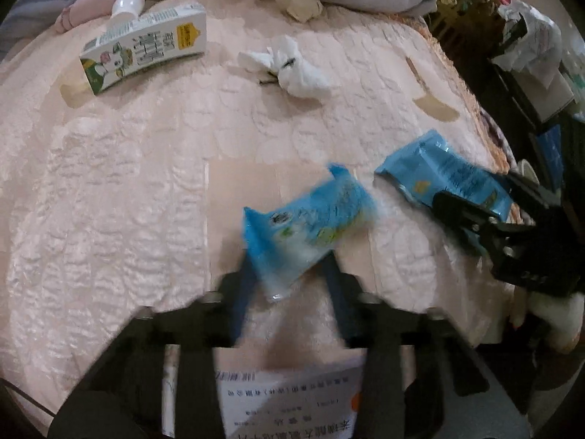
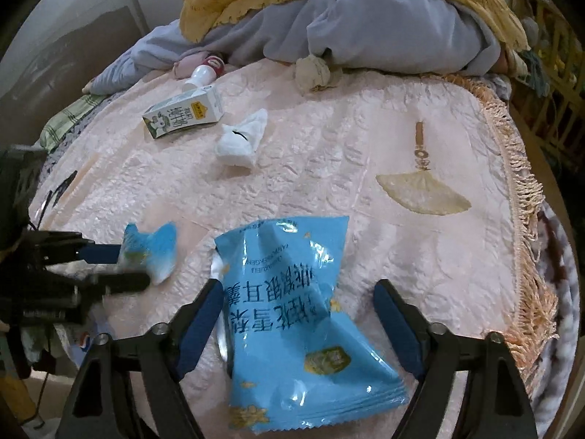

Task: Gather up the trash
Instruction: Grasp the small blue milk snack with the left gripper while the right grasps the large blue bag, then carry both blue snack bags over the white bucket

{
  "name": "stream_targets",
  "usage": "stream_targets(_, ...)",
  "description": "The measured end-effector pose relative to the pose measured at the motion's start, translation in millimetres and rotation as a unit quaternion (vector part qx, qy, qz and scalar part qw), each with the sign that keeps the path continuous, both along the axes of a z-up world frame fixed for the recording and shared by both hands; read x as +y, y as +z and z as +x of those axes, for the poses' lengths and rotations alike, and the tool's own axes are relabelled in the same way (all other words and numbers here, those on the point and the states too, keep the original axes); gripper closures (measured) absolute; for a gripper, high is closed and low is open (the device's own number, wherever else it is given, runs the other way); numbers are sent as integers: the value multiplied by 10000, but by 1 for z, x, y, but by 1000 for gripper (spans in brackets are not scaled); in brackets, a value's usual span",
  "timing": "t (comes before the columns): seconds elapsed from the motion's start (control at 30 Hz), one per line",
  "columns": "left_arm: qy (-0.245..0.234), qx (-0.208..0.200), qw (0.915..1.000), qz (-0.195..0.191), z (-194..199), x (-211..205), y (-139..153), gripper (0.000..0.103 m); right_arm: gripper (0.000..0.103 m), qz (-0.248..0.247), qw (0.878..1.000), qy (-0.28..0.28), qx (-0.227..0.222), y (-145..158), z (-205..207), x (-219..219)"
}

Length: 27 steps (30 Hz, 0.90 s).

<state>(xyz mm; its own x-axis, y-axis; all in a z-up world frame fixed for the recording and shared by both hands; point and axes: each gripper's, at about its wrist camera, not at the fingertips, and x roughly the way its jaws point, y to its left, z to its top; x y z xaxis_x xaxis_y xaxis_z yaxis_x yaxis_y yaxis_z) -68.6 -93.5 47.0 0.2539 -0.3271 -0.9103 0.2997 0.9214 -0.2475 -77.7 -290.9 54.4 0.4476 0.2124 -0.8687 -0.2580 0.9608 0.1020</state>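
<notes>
A small blue wrapper (image 1: 307,223) lies on the pink bedspread (image 1: 128,183) between the open fingers of my left gripper (image 1: 290,267). It also shows in the right wrist view (image 2: 151,248). A larger blue snack bag (image 2: 292,314) lies between the open fingers of my right gripper (image 2: 299,300), apparently untouched; it also shows in the left wrist view (image 1: 442,179). A milk carton (image 1: 146,47), a crumpled white tissue (image 1: 289,66) and a beige paper wad (image 1: 299,2) lie farther back.
A white bottle (image 1: 126,5) lies behind the carton by pink cloth. Grey and yellow bedding (image 2: 365,25) is piled at the back. The bedspread's fringed edge (image 2: 523,241) runs down the right. A printed paper sheet (image 1: 289,402) lies under my left gripper.
</notes>
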Motion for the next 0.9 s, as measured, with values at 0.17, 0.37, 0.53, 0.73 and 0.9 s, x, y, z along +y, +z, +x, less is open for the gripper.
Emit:
stream_targets(0.17,1,-192,9994,-277,-3,0,13,84,61,-29,9998,10,-208,14,-11,-4)
stream_targets(0.37,-21,-322,9988,-364,-11,-4,26,85,61,36,9991,-48,-413,32,-23,-11)
stream_targets(0.53,-65,-442,9982,-402,-19,-14,39,86,61,194,9982,-146,-555,46,-34,-20)
stream_targets(0.73,-227,-590,9968,-490,-28,-37,57,87,61,241,9968,-346,-677,61,-49,-40)
stream_targets(0.9,-391,-668,9954,-571,-33,-60,69,87,61,220,9950,-543,-815,74,-67,-63)
